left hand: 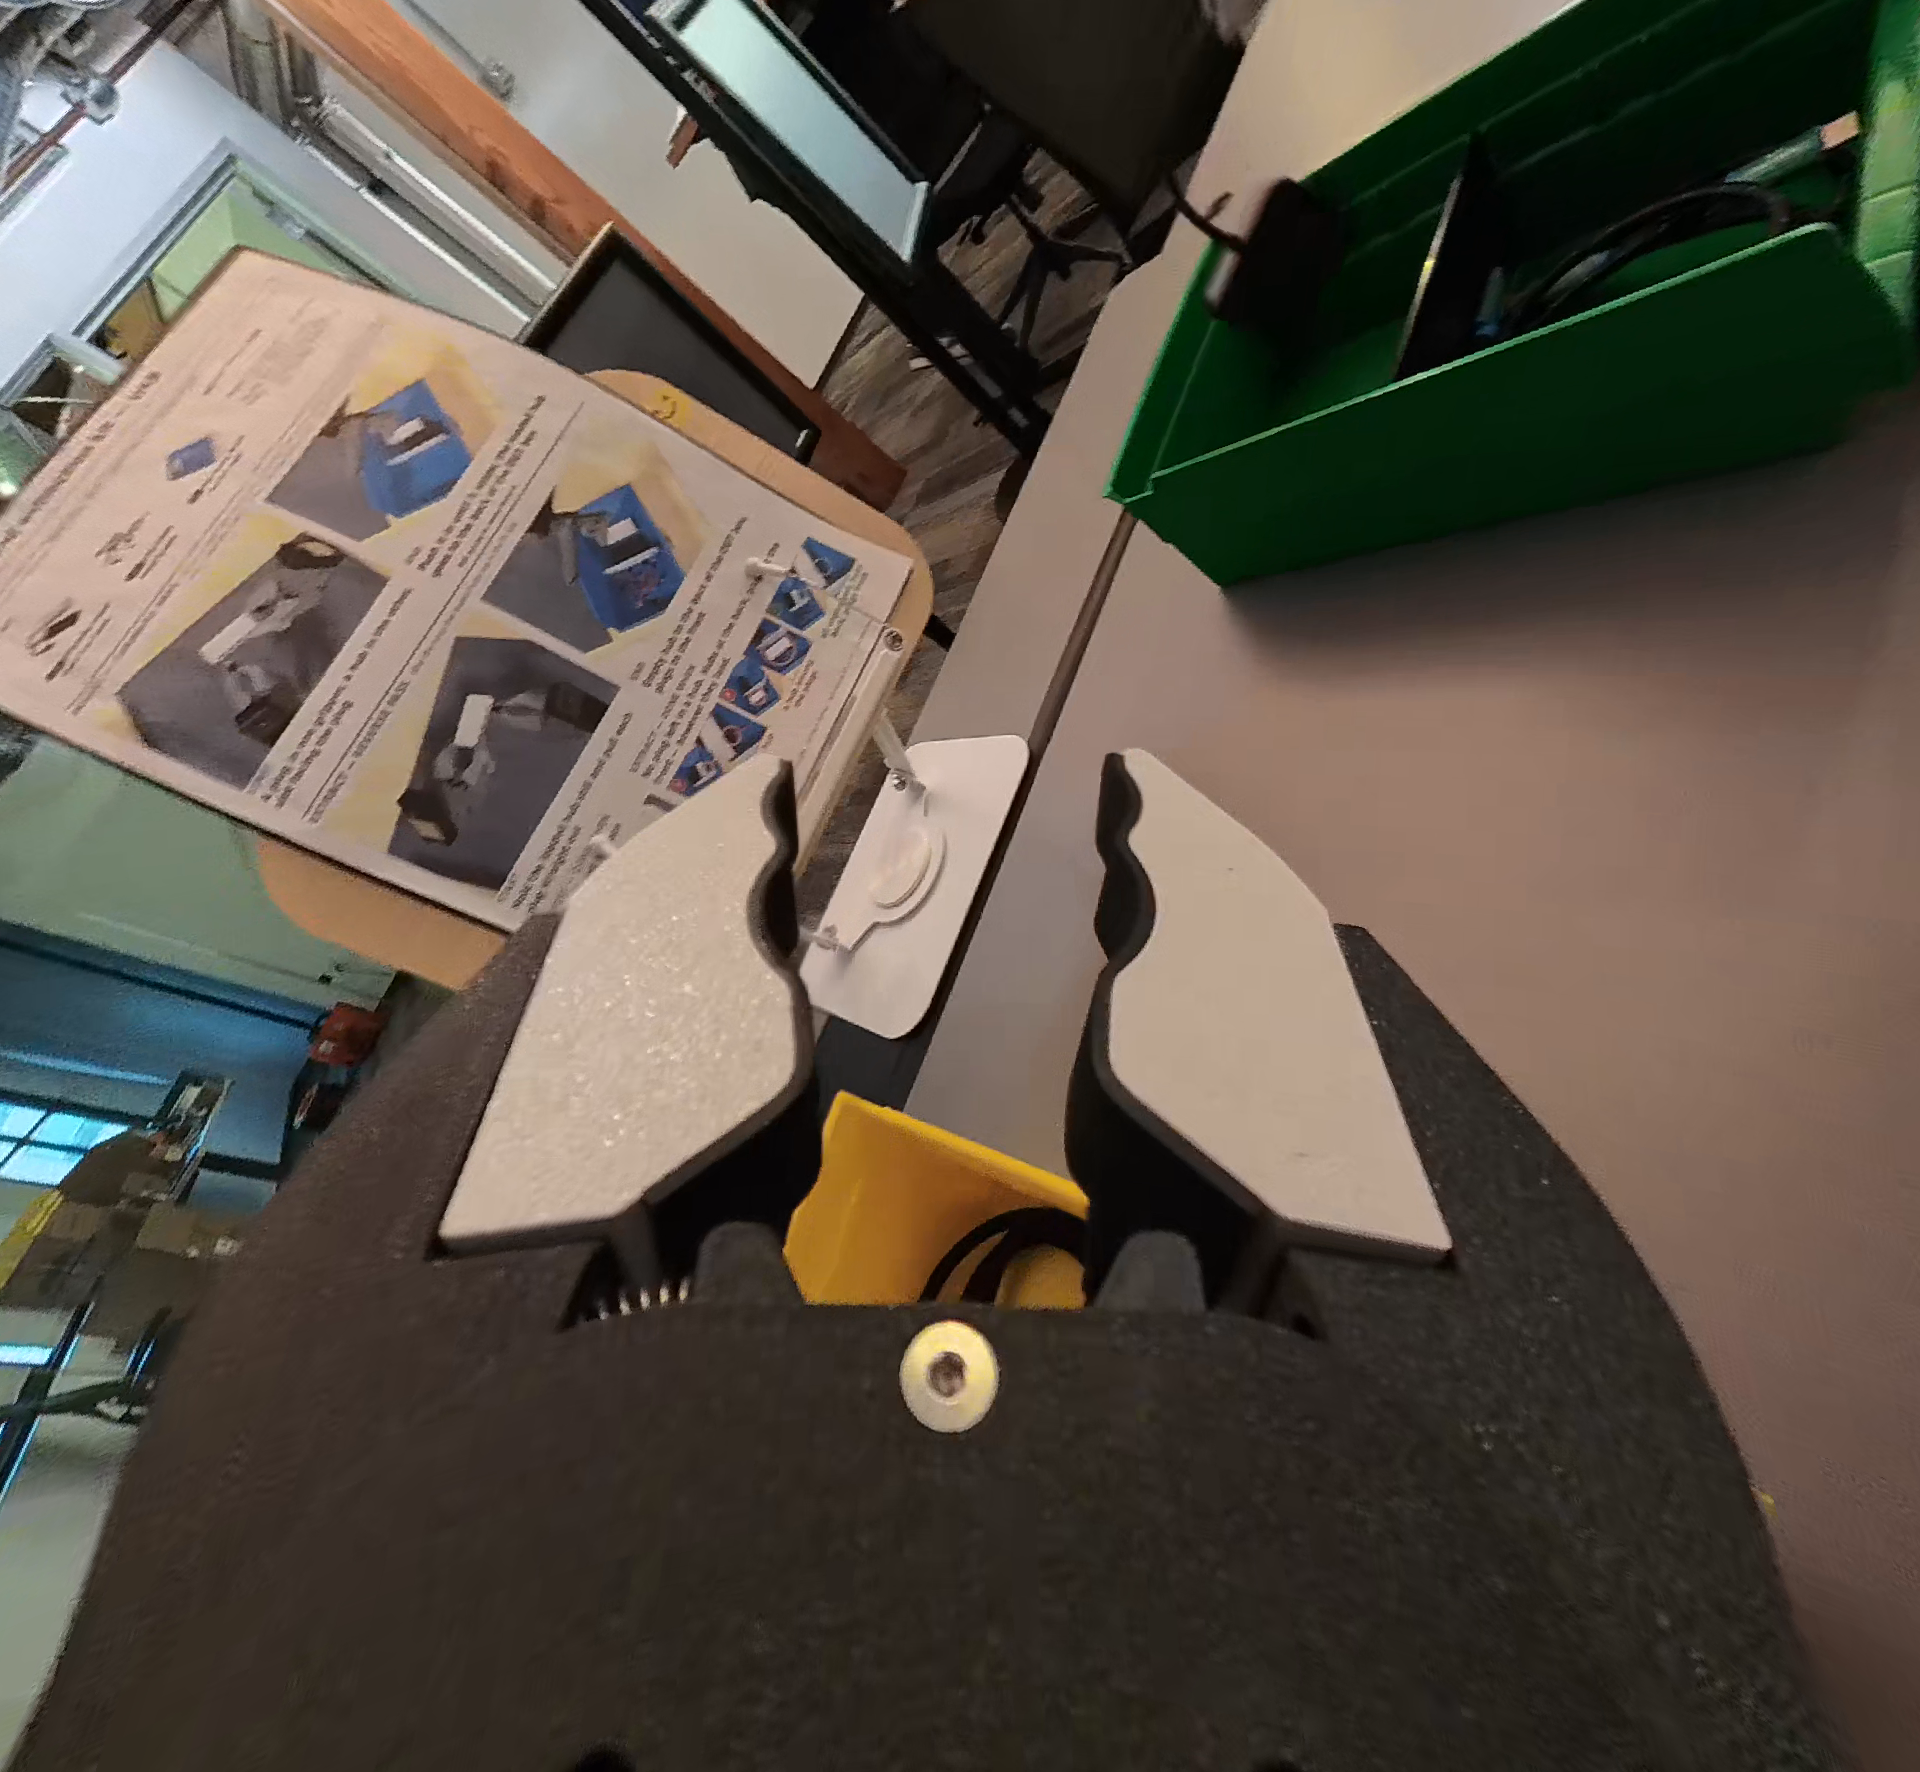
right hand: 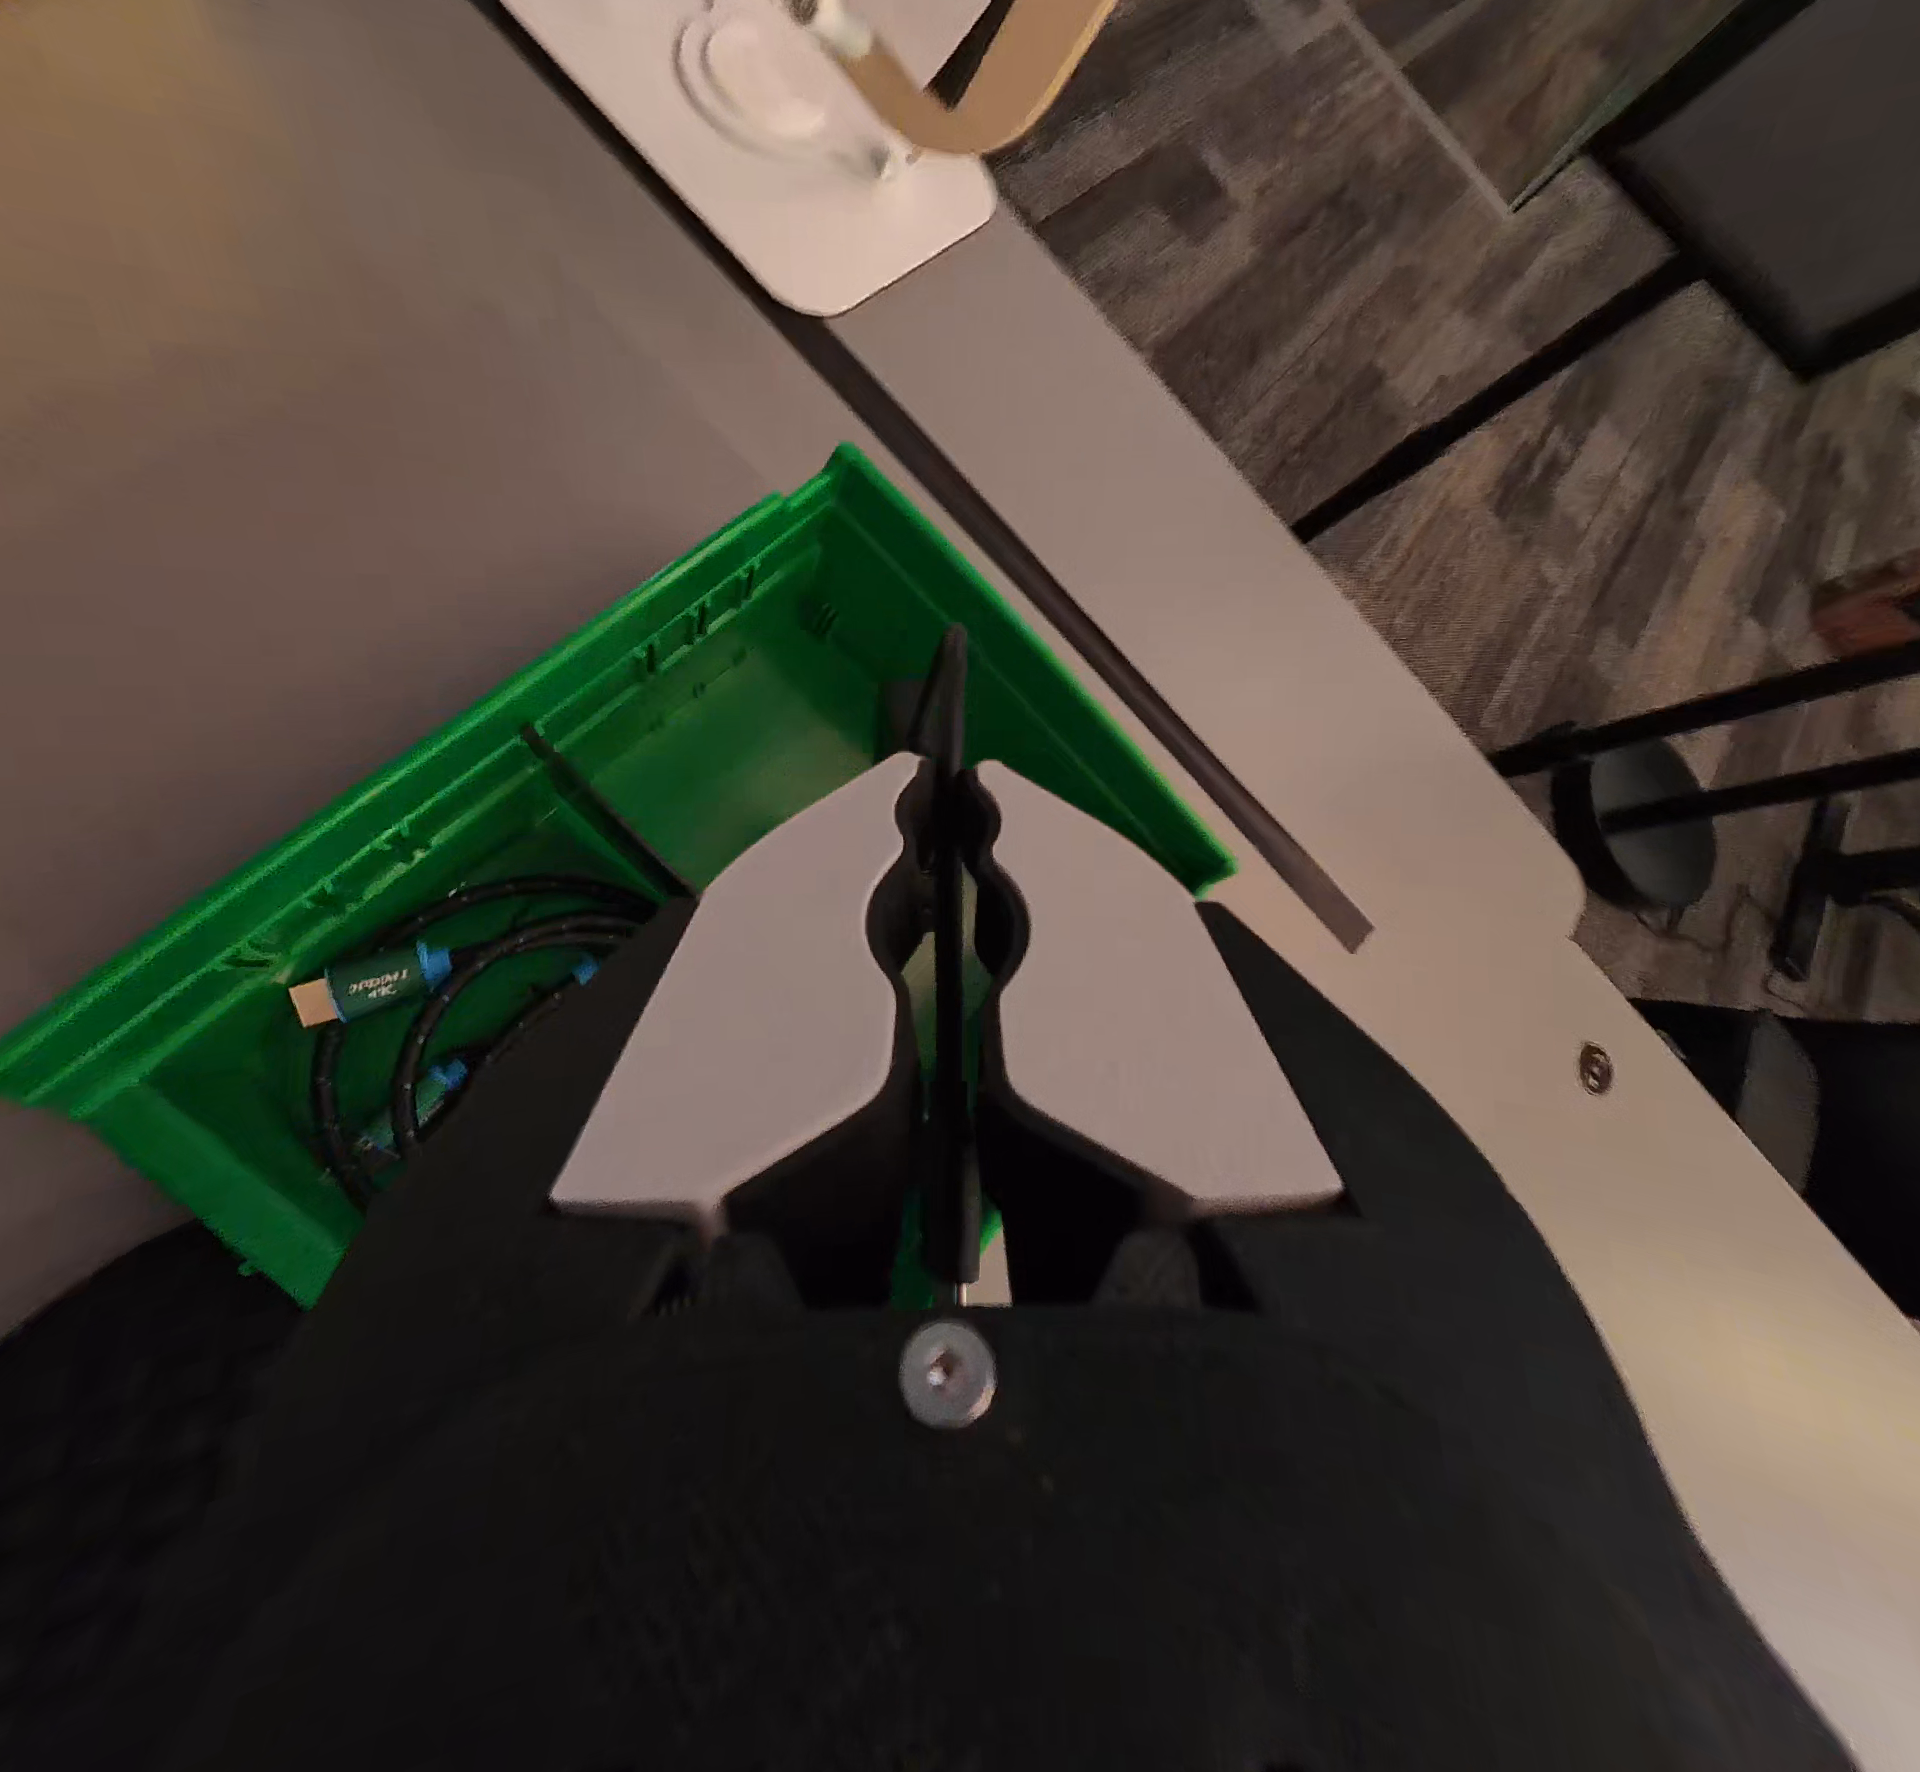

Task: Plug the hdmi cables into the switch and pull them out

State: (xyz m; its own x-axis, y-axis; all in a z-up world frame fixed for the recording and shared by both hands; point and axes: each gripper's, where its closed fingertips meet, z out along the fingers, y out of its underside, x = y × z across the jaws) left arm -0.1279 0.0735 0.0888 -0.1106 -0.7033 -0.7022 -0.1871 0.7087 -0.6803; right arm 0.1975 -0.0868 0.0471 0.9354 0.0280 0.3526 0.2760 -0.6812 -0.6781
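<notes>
The left gripper (left hand: 945, 849) is hanging released over the grey table (left hand: 1507, 891), its grey-padded fingers (left hand: 665, 1016) spread wide with nothing between them; below its throat a yellow plastic block (left hand: 914, 1192) with a dark cord on it is showing. Far ahead of it, an instruction sheet on a tan board (left hand: 416, 600) is standing on a white stand base (left hand: 925, 881) at the table edge.

The right gripper (right hand: 948, 777) is clenching a thin black flat piece (right hand: 951, 943), seen edge-on and running lengthwise between its pads; judging by the task, this may be the switch, though its ports are not visible. It is hovering above the empty far compartment of the green plastic bin (right hand: 727, 714). In the near compartment, beyond a divider, the black braided hdmi cables with blue connectors (right hand: 416, 995) are lying coiled and untouched. In the left wrist view the same bin (left hand: 1455, 465) is sitting well to the right of the open gripper, with a dark flat item standing inside.

Risks from here: the black piece is being gripped only along a narrow edge, so it could be twisting or slipping if bumped against the bin wall. The coiled cables may be dragging each other out together when one connector is lifted. With no plug held yet, insertion is likely depending on steadying the switch firmly, or it would be skidding away.
</notes>
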